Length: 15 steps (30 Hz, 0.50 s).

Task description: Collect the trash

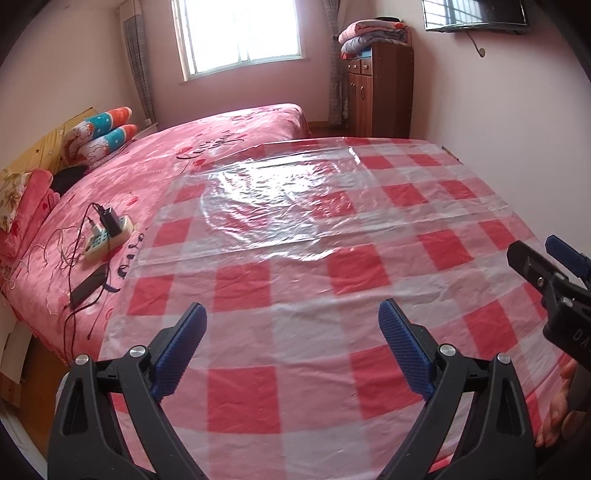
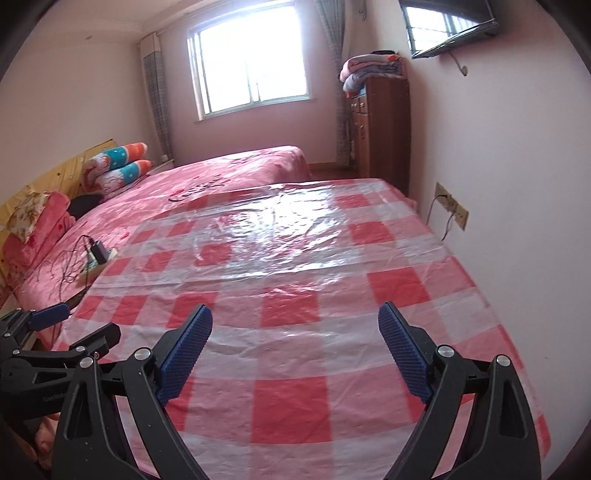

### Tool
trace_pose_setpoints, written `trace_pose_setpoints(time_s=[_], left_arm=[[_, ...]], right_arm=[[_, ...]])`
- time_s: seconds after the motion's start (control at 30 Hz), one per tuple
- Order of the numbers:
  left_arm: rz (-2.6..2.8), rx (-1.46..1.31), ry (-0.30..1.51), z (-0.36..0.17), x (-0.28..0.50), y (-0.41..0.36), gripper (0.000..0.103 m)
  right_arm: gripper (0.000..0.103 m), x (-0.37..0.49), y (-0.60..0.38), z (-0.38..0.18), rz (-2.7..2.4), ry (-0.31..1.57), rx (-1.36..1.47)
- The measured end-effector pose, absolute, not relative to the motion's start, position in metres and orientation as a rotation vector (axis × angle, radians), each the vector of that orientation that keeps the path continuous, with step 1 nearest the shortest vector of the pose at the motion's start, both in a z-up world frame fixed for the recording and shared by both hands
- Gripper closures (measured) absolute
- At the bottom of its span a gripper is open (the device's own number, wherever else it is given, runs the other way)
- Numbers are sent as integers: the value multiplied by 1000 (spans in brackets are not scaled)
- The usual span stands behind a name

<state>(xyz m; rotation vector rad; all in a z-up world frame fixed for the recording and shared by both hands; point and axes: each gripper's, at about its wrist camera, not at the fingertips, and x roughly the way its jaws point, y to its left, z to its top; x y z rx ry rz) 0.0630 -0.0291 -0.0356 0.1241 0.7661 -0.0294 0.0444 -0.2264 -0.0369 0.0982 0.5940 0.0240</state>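
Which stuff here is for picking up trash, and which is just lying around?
For the job:
left claw, open
right claw, open
checked plastic sheet under both; no trash shows on it

Just lying around:
power strip with chargers
phone
pillows
folded blankets on the wooden cabinet

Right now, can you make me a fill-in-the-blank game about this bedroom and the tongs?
1. Both the left tongs and the right tongs are wide ____.
2. The checked plastic sheet has white squares and ____ squares.
3. The folded blankets lie on top of the wooden ____.
4. The black charger is plugged into a power ____ lying on the bed.

Missing words: open, red, cabinet, strip
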Motion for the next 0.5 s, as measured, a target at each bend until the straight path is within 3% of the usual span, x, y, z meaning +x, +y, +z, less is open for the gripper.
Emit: trace_pose_setpoints(time_s=[0.5], left_arm=[[-55, 126, 757, -40, 72, -52, 9]], right_arm=[[13, 44, -252, -39, -55, 561, 84]])
